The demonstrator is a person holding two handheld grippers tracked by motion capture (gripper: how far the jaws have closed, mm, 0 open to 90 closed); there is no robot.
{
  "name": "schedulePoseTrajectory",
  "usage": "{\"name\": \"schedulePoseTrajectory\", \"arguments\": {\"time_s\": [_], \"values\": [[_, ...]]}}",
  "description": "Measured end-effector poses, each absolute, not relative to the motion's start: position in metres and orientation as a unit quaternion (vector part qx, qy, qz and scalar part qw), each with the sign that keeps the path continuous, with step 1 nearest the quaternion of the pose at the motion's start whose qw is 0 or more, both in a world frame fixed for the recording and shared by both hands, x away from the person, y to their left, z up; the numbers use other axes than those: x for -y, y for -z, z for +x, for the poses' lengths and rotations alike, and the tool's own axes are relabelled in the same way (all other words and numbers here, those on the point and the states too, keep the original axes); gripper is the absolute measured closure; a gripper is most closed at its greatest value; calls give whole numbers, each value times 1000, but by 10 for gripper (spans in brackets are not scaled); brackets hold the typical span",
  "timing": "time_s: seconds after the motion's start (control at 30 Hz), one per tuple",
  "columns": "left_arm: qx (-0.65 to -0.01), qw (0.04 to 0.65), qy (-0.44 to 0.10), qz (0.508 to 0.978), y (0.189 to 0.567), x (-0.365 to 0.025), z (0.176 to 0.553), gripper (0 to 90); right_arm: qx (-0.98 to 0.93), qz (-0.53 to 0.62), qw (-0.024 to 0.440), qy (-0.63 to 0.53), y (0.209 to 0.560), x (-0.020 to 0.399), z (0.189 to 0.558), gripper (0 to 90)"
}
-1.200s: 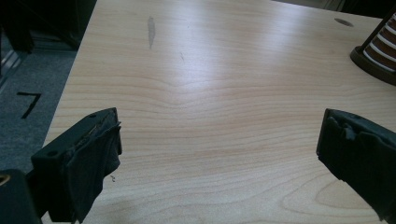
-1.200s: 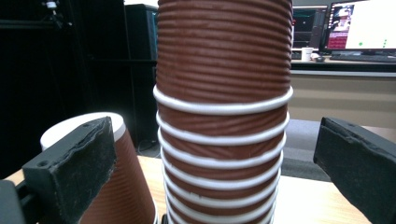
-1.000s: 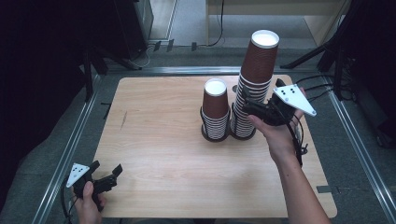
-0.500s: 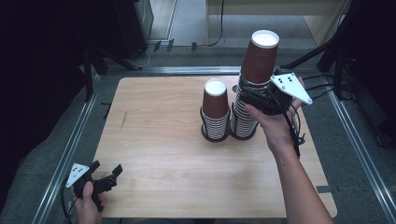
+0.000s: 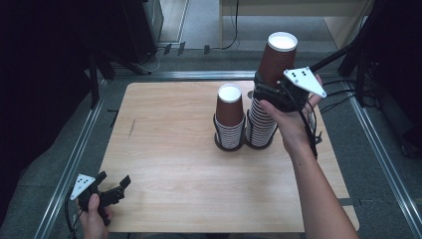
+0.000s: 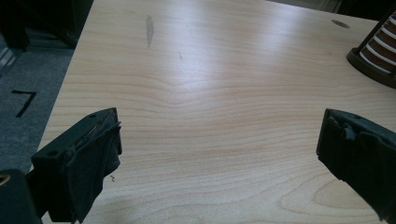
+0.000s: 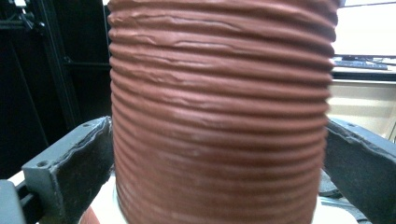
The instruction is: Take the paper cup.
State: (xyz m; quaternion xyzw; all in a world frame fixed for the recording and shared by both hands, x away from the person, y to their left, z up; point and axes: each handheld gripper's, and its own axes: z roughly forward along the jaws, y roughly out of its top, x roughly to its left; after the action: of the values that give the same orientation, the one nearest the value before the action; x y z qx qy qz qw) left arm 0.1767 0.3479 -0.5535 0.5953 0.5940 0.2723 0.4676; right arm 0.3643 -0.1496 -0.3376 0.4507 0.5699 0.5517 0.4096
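Two stacks of brown ribbed paper cups stand at the back right of the wooden table (image 5: 169,149): a short stack (image 5: 230,119) and, touching its right side, a tall stack (image 5: 261,124). My right gripper (image 5: 268,92) reaches in from the right, high on the tall stack, and is shut on the top cup (image 5: 278,55). In the right gripper view both jaws press the ribbed wall of that cup (image 7: 219,116). Low over the near left corner, my left gripper (image 5: 117,186) is open with nothing but bare wood between its jaws (image 6: 219,154).
A dark stack base (image 6: 376,51) shows at the far right of the left gripper view. Metal rails run along both table sides, and cables lie on the floor at the right. A small dark mark (image 5: 132,128) is on the wood at the left.
My right gripper has risen along the tall stack, from its middle up to the top cup. The left gripper has stayed where it was.
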Motion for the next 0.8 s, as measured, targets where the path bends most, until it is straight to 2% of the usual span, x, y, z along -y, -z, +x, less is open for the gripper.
{"name": "schedulePoseTrajectory", "arguments": {"time_s": [0.27,0.33,0.4,0.8], "values": [[-594,468,-270,596,554,-348,177,4,-567,460,417,-541,335,147,372,5],[-594,468,-270,596,553,-348,177,3,-568,460,415,-542,335,147,372,20],[-594,468,-269,596,553,-348,177,4,-570,457,408,-548,334,147,371,79],[-593,466,-269,599,554,-348,178,4,-569,452,415,-547,330,145,370,93]]}}
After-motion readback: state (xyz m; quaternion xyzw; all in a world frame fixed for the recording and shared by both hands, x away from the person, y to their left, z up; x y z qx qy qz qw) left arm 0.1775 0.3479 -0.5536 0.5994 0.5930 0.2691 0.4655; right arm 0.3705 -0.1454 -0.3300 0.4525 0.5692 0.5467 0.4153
